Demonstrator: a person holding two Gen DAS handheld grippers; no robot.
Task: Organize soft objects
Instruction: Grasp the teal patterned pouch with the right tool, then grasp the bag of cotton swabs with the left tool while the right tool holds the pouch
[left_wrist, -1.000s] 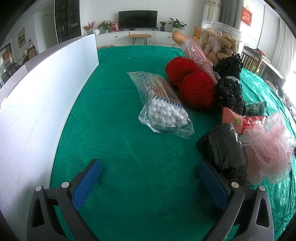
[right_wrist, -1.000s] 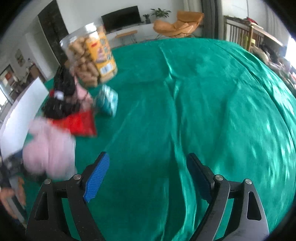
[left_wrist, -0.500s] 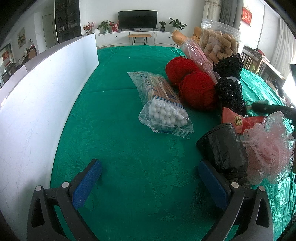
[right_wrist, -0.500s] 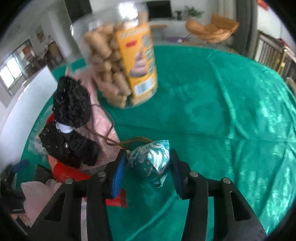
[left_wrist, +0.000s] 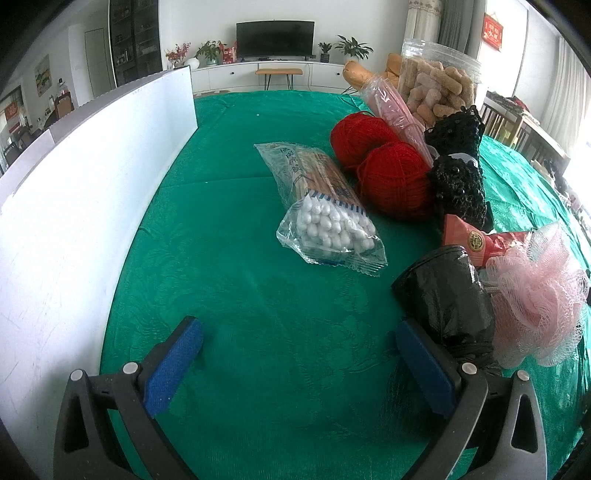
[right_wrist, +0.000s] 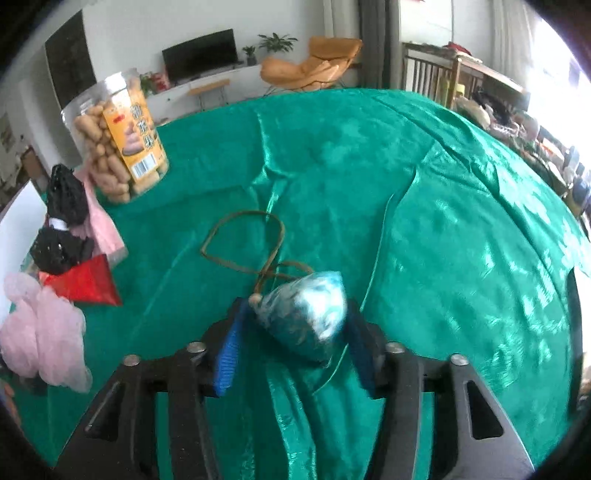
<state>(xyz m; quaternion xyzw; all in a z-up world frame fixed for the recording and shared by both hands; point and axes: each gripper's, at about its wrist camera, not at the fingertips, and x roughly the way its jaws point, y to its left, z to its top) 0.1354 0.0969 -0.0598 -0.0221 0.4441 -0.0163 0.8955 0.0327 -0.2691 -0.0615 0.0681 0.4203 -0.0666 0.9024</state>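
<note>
I see a living room with a big table under a shiny green cloth. My landmark is the green-and-silver patterned pouch.

My right gripper has its blue pads on each side of the pouch. Its jaws have just been opening, and the pouch sits between them on the cloth. The left pad looks a little apart from it; the right pad is too blurry for me to tell. A thin brown cord loop runs from the pouch, lying on the cloth just behind it.

Left of the pouch are a fluffy pink mesh bath puff and a red foil packet. Farther back on the left are black beaded mesh bundles and a clear plastic jar of tan snacks.

My left gripper hangs wide open over bare cloth, with nothing in it. Beyond it lie a clear bag of white cotton swabs and two red yarn balls. A white board stands along its left side.
</note>
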